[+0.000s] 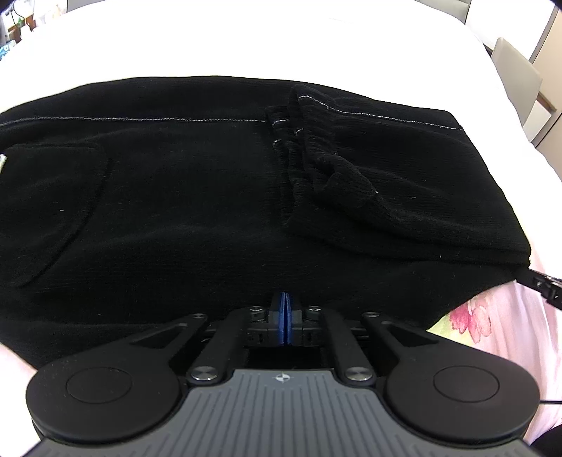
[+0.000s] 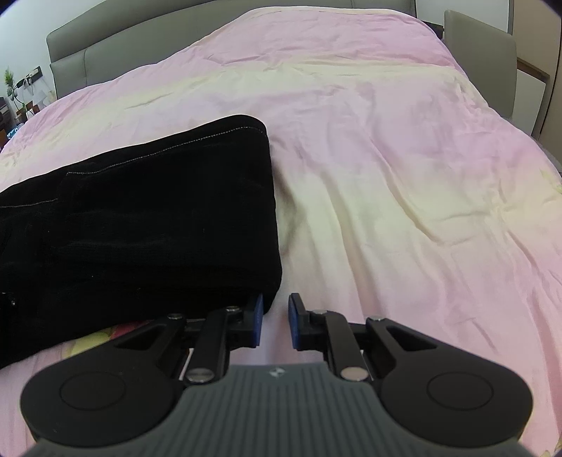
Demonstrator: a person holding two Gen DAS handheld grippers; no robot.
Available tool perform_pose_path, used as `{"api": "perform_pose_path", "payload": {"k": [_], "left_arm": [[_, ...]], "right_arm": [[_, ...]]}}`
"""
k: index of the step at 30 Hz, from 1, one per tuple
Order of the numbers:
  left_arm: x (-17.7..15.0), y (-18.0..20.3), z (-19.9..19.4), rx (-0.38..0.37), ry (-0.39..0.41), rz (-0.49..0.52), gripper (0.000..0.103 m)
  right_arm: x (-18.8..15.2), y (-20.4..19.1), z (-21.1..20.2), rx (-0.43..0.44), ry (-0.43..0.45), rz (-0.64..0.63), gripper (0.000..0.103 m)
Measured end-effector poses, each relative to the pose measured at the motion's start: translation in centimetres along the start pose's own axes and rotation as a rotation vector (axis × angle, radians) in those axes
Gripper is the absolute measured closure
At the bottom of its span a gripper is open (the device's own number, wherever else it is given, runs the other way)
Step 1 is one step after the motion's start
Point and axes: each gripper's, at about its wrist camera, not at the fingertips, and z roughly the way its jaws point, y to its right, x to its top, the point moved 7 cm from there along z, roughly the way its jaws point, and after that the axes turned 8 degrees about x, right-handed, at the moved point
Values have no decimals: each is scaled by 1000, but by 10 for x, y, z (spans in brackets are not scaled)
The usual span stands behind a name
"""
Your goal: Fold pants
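Black pants (image 1: pixel 175 193) lie folded flat on the bed, with a grey-stitched seam along the far edge and a cuffed leg end laid on top at the right. My left gripper (image 1: pixel 284 298) is shut, its blue pads pressed together at the middle of the pants' near edge; whether cloth is pinched between them I cannot tell. In the right wrist view the pants (image 2: pixel 140 228) fill the left side. My right gripper (image 2: pixel 275 309) stands open at their near right corner. Its left pad (image 2: pixel 258 316) touches the fabric edge, and only bedcover shows between the pads.
A pink and pale yellow bedcover (image 2: pixel 386 175) with flower prints spreads wide to the right of the pants. A grey headboard (image 2: pixel 140 31) runs along the back. A grey chair (image 2: pixel 481 56) stands beside the bed at the far right.
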Motion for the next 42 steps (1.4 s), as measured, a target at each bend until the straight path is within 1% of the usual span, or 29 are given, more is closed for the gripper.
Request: {"api": "perform_pose_path", "payload": {"k": [2,3,5,6,7,9,11,13,15,17,19,21,24,28,31,33,35,37,39,41,42], "left_arm": [[-2,-5,-8,24,7,13,95],[-2,-10,-13,34,16,12,93],[-2,-23,-26,48,44,-8,88],[-2,-31,-33,58,60,-26,84],[-3,-40,-40,71,76,-50,82],[-4,-63,-54,98,112,-113,71],[-7,-86,-66,124,143,-163,66],[-9,-109,-75,164,164,-208,60],[-11,-132,-81,198,175,-256,50],[-13,-156,-85,223,186,-309,44],[-17,-180,-88,244,192,-367,41],[-17,-205,-92,256,199,-432,35],[-24,-233,-93,244,210,-528,27],[-31,-266,-87,213,207,-641,25],[-34,-284,-81,188,202,-723,23],[-36,-291,-73,158,187,-764,22],[-35,-295,-62,130,168,-791,21],[-34,-298,-50,99,149,-809,20],[-33,-300,-38,62,132,-833,18],[-30,-301,-26,23,125,-869,16],[-29,-302,-21,6,124,-885,13]], "right_arm": [[2,0,-6,-8,-15,-8,97],[3,0,-10,-16,-19,-23,96],[6,-4,-17,-6,-25,-56,96],[9,-10,-21,7,-24,-84,95],[12,-18,-24,29,-23,-119,93],[18,-41,-25,89,-30,-203,92],[26,-69,-22,142,-44,-295,92],[34,-98,-17,172,-52,-394,92],[43,-127,-9,184,-46,-496,92],[54,-153,1,188,-44,-575,92],[66,-172,15,182,-53,-619,91],[76,-187,31,167,-58,-663,91],[86,-204,54,137,-82,-697,90],[90,-218,80,126,-134,-699,89],[87,-231,93,148,-176,-713,89],[84,-238,101,154,-212,-734,91],[81,-246,110,140,-240,-790,91],[79,-252,117,138,-288,-834,97],[79,-256,122,135,-323,-876,100],[80,-261,126,122,-352,-919,100],[80,-266,129,117,-362,-934,100]]}}
